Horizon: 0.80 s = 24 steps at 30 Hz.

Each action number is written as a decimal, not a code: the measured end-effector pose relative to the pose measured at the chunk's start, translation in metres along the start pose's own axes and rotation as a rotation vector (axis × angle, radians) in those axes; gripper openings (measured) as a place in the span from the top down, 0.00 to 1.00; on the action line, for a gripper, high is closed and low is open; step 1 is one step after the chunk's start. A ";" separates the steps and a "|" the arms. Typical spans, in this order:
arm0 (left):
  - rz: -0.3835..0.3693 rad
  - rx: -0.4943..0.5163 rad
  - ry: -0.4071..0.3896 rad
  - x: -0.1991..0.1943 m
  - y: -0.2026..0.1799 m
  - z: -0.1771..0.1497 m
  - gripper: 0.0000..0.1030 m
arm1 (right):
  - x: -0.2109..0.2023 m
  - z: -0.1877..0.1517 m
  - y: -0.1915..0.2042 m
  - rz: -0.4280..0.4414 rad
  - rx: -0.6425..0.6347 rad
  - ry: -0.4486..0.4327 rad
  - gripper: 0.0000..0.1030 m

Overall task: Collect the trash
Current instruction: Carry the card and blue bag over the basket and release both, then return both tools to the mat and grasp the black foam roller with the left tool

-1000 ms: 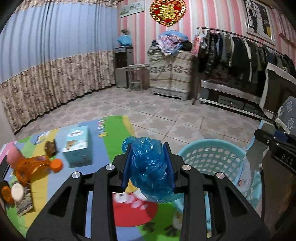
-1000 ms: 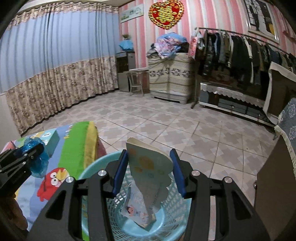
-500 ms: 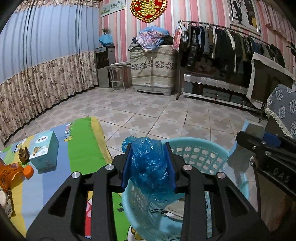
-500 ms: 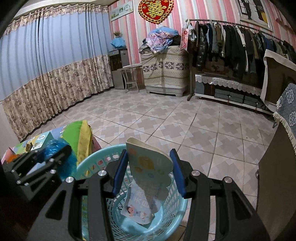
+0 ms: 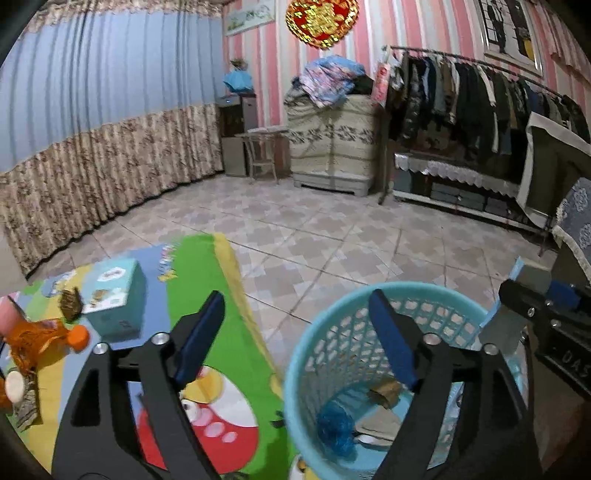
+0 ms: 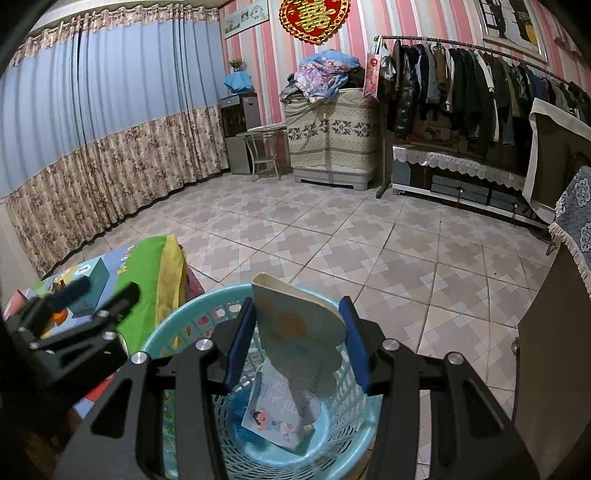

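Left gripper [image 5: 295, 332] is opening, nothing between its jaws – the blue bag [image 5: 334, 424] lies in the basket [image 5: 424, 291] (at the mat's edge). Right gripper [image 6: 297, 343] clamps a paper pack [image 6: 295, 332] over the basket.

place: home bedroom | signs: clothes rack [image 6: 461, 85], curtains [image 6: 92, 122], play mat [image 5: 207, 332]

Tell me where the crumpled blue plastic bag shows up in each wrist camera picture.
Left wrist: the crumpled blue plastic bag lies at the bottom of the light blue basket, low and right of centre.
Right wrist: only a blue patch shows through the basket's wall, left of the paper package; probably the bag.
Shared landmark: the red heart wall ornament, top centre.
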<state>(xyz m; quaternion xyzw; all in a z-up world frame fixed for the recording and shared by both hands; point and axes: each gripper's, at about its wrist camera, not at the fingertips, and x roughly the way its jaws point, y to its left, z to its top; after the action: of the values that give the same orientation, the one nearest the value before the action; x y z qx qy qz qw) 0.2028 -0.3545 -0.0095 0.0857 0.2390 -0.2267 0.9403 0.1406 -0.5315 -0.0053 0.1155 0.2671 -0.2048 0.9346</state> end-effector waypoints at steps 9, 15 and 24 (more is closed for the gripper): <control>0.061 -0.039 -0.031 -0.016 0.028 0.002 0.13 | 0.006 -0.004 0.016 0.009 -0.025 0.009 0.53; 0.088 -0.073 -0.040 -0.021 0.048 0.006 0.11 | 0.003 -0.005 0.023 0.007 -0.038 -0.005 0.23; 0.151 -0.125 -0.053 -0.046 0.095 0.000 0.07 | -0.012 -0.002 0.038 0.043 -0.039 -0.020 0.16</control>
<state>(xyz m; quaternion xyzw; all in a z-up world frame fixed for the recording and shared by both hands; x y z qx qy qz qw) 0.2108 -0.2533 0.0185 0.0387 0.2205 -0.1423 0.9642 0.1472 -0.4926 0.0033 0.1009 0.2592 -0.1805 0.9434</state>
